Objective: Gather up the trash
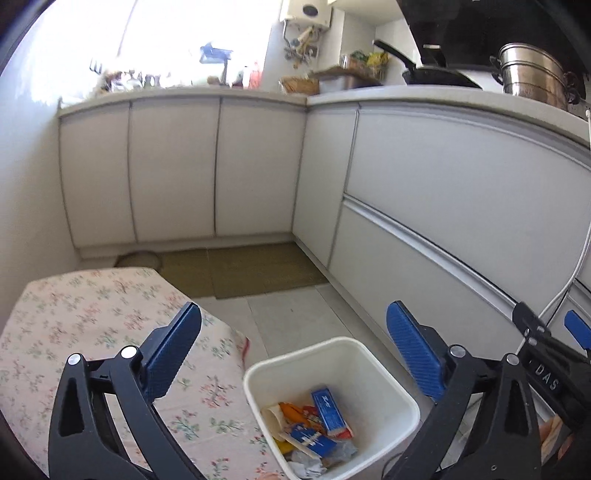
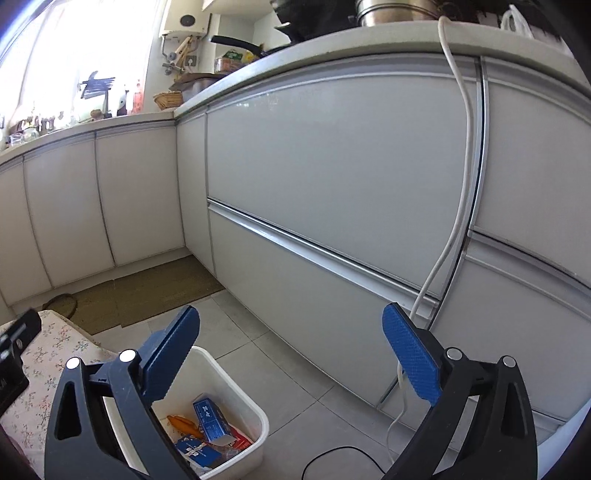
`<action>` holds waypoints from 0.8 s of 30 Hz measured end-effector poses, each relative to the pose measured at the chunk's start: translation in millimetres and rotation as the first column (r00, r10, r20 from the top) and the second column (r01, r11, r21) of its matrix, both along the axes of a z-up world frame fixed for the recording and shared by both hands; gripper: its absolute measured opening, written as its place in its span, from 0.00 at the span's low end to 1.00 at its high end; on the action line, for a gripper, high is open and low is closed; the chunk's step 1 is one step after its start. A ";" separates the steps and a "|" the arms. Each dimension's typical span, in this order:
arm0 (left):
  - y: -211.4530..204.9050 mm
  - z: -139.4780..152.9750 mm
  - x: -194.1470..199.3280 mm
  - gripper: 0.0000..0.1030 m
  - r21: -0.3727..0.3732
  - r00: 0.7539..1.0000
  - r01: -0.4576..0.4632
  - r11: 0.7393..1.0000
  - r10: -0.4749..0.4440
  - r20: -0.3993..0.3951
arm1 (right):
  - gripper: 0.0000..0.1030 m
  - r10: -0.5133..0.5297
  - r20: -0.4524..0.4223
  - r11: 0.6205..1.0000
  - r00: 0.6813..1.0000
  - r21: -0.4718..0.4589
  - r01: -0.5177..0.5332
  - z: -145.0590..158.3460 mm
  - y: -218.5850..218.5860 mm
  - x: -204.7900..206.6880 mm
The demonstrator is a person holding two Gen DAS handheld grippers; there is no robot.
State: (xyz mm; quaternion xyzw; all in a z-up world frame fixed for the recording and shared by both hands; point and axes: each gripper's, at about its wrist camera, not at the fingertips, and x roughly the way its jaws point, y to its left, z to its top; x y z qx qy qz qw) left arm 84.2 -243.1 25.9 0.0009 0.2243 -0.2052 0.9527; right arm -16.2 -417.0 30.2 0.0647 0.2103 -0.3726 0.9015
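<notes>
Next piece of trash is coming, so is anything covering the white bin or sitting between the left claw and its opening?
Nothing visible does. The white bin has no lid, its top is open, and the empty left claw hangs above it.

We're in a home kitchen here: white cabinet doors (image 1: pixel 173 170) run round the corner under a pale worktop (image 1: pixel 406 96), and up top sit a steel pot (image 1: pixel 532 74) and a black frying pan (image 1: pixel 436 75). A wall heater (image 1: pixel 306 14) hangs by the bright window (image 1: pixel 184 33), bottles line the sill, a woven mat (image 1: pixel 240 271) lies on the grey tiled floor (image 2: pixel 295 373).
</notes>
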 end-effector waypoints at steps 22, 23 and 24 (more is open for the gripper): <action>130.3 27.1 -80.1 0.93 0.026 0.986 -0.156 0.987 0.155 0.055 | 0.94 0.224 0.165 0.974 0.960 0.003 -0.228 21.9 138.6 -61.2; 134.9 25.7 -81.8 0.93 0.028 0.986 -0.162 0.986 0.160 0.053 | 0.94 0.230 0.165 0.973 0.959 -0.007 -0.232 21.7 142.3 -60.5; 138.7 23.7 -81.4 0.93 0.033 0.986 -0.164 0.986 0.163 0.044 | 0.94 0.239 0.165 0.971 0.957 -0.016 -0.240 21.1 145.5 -59.3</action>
